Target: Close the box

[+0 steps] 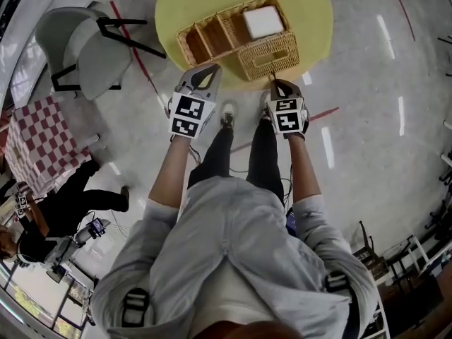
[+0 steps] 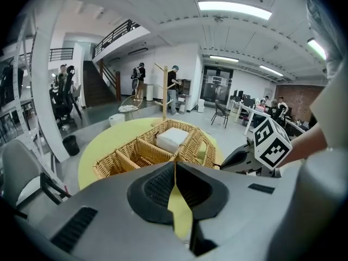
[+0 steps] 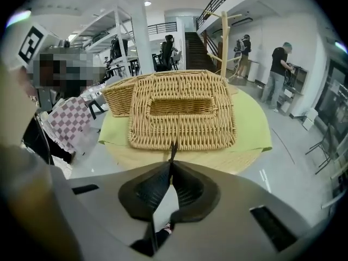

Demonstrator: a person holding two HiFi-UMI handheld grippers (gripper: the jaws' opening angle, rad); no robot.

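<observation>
Left gripper: my left gripper [image 2: 175, 166] hovers short of the surface with its jaws pressed together and nothing between them.

Right gripper: my right gripper [image 3: 172, 162] is closed at the lid's near edge. A thin dark tab [image 3: 173, 150] rises from between the tips, and I take it to be pinched there, though it is too slight to be sure.

Lid: the wicker lid [image 3: 182, 118] is swung open toward me. It leans out from the box's near wall to the near rim of the surface, its slotted face turned to my right gripper.

Box: the wicker box [image 1: 185, 37] sits uncovered on the round yellow surface [image 1: 176, 6], on the half nearest me, its dividers showing. It is just ahead of both grippers.

Contents: a white block [image 1: 263, 21] fills the far right compartment, and the others look bare.

Step in hand: I judge this to be the start of the closing, with the hold on the lid taken and the lid not yet raised.

Next move: I need to lift the tab up and away from me in an arc about the hinge, so the lid swings over the compartments and settles flat. The left gripper can steady the box's left wall if the box slides.
</observation>
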